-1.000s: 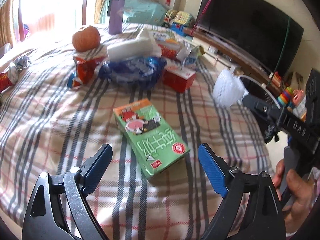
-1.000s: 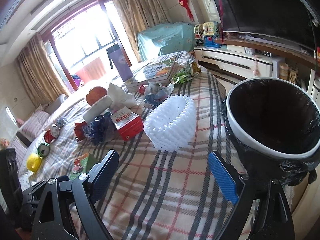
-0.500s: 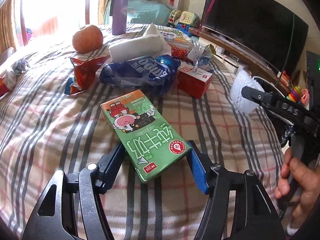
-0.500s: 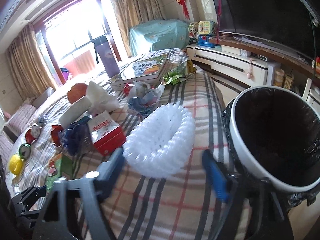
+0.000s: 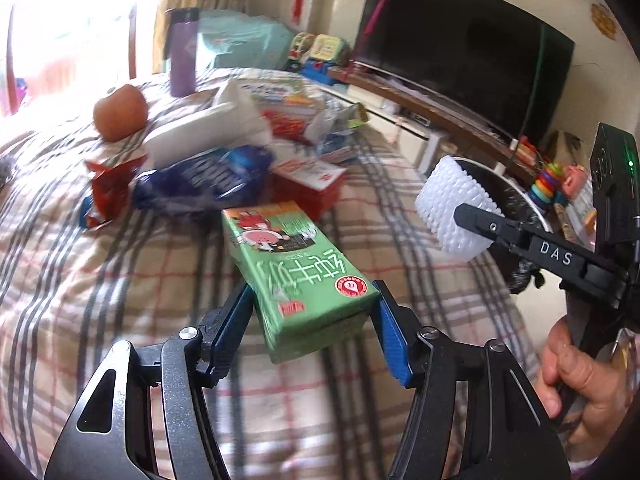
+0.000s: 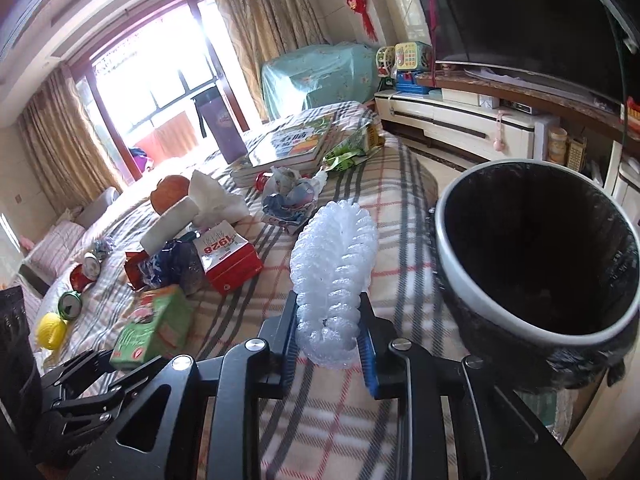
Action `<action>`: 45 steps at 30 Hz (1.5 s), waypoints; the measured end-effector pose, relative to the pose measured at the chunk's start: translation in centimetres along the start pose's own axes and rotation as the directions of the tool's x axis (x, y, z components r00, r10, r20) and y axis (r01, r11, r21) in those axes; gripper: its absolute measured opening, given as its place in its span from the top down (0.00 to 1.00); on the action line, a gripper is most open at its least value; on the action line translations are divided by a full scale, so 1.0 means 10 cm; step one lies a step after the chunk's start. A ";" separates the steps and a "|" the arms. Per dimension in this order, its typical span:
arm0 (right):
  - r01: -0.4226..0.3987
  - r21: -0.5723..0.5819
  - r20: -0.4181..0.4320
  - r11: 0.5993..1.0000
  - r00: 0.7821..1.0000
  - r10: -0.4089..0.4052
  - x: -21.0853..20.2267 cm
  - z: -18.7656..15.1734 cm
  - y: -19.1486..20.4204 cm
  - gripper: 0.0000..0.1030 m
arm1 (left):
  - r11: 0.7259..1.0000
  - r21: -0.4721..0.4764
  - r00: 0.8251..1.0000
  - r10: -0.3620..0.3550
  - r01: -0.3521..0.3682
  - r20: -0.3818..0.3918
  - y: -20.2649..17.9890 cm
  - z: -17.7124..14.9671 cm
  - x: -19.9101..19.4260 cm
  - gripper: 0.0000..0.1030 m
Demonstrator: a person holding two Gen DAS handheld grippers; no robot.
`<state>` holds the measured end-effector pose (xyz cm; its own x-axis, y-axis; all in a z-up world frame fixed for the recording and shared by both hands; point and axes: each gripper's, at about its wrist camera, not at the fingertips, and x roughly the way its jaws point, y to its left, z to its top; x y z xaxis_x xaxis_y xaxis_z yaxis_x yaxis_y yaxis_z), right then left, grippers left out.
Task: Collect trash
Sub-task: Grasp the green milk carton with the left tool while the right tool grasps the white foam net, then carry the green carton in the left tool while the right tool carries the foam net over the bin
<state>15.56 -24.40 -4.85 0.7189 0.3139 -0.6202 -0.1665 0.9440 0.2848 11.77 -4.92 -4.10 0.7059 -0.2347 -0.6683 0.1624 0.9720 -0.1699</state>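
My left gripper (image 5: 314, 320) is shut on a green milk carton (image 5: 296, 268) and holds it tilted above the plaid bedspread (image 5: 80, 280). The carton also shows in the right wrist view (image 6: 154, 326). My right gripper (image 6: 330, 340) is shut on a white foam fruit net (image 6: 334, 276), squeezed flat and lifted off the bed; the net also shows in the left wrist view (image 5: 454, 210). A bin with a black liner (image 6: 540, 256) stands beside the bed, just right of the net.
On the bed lie a red box (image 6: 228, 256), a blue wrapper (image 5: 208, 180), a red snack bag (image 5: 108, 188), a tissue pack (image 5: 204, 136), an orange fruit (image 5: 120, 112), books (image 6: 288, 144), a purple bottle (image 5: 182, 52) and cans (image 6: 72, 304). A TV (image 5: 460, 52) stands behind.
My left gripper closed on the green carton and lifted it. My right gripper moved forward and closed on the foam net, squeezing it flat and raising it.
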 end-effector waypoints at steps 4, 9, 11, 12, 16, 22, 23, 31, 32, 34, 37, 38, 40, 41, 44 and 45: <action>0.008 0.017 0.015 1.000 1.000 -0.008 -0.13 -0.01 -0.08 0.75 | 0.998 0.048 0.999 -0.033 0.032 0.017 -0.19 0.04 -0.01 0.44; 0.019 0.040 0.021 0.999 1.000 -0.020 -0.22 -0.07 -0.18 0.75 | 0.996 0.084 0.999 -0.033 0.034 -0.011 -0.32 0.01 0.06 0.45; 0.020 0.048 0.017 0.999 1.000 -0.021 -0.23 -0.09 -0.20 0.75 | 0.996 0.082 0.999 -0.011 0.015 -0.052 -0.31 -0.02 0.13 0.44; 0.020 0.051 0.015 0.999 1.000 -0.021 -0.24 -0.09 -0.21 0.75 | 0.997 0.075 0.998 -0.005 0.010 -0.067 -0.28 -0.04 0.15 0.44; 0.009 0.066 0.013 0.998 1.000 -0.010 -0.25 -0.11 -0.23 0.74 | 0.999 0.032 0.993 0.026 -0.022 -0.118 -0.18 -0.06 0.25 0.41; 0.004 0.070 0.019 0.998 1.000 -0.005 -0.27 -0.11 -0.25 0.73 | 0.999 0.037 0.993 0.042 -0.038 -0.112 -0.20 -0.04 0.28 0.37; 0.006 0.070 0.019 0.998 1.000 -0.008 -0.27 -0.11 -0.24 0.74 | 0.999 0.045 0.994 0.035 -0.030 -0.106 -0.22 -0.04 0.29 0.45; 0.021 0.076 0.046 0.997 0.999 -0.024 -0.41 -0.09 -0.33 0.74 | 0.995 0.088 0.996 -0.049 0.056 -0.070 -0.47 0.06 0.26 0.47; 0.024 0.079 0.052 0.997 0.998 -0.028 -0.44 -0.08 -0.35 0.74 | 0.993 0.098 0.996 -0.059 0.065 -0.066 -0.51 0.07 0.25 0.48; 0.034 0.085 0.064 0.996 0.997 -0.039 -0.49 -0.06 -0.40 0.75 | 0.989 0.118 0.995 -0.079 0.086 -0.060 -0.62 0.11 0.25 0.48; 0.049 0.097 0.071 0.994 0.996 -0.057 -0.54 -0.04 -0.49 0.75 | 0.984 0.139 0.993 -0.104 0.111 -0.055 -0.74 0.16 0.26 0.49; 0.053 0.102 0.072 0.993 0.996 -0.061 -0.55 -0.03 -0.53 0.75 | 0.982 0.145 0.992 -0.111 0.117 -0.053 -0.78 0.18 0.28 0.49; 0.061 0.111 0.074 0.992 0.995 -0.069 -0.59 -0.03 -0.58 0.75 | 0.978 0.158 0.991 -0.127 0.133 -0.050 -0.86 0.20 0.28 0.49; 0.065 0.115 0.076 0.991 0.994 -0.074 -0.61 -0.03 -0.60 0.75 | 0.976 0.164 0.990 -0.134 0.140 -0.048 -0.89 0.21 0.28 0.49; 0.077 0.122 0.087 0.990 0.992 -0.088 -0.66 -0.01 -0.65 0.75 | 0.972 0.172 0.987 -0.153 0.159 -0.045 -0.99 0.25 0.29 0.49; 0.079 0.125 0.091 0.989 0.992 -0.091 -0.68 0.00 -0.67 0.75 | 0.971 0.175 0.986 -0.160 0.164 -0.041 -1.02 0.26 0.29 0.49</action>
<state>11.77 -32.90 -2.57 0.7892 0.2162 -0.5748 -0.0230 0.9457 0.3242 13.99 -15.48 -2.40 0.6419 -0.3871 -0.6619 0.3946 0.9069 -0.1478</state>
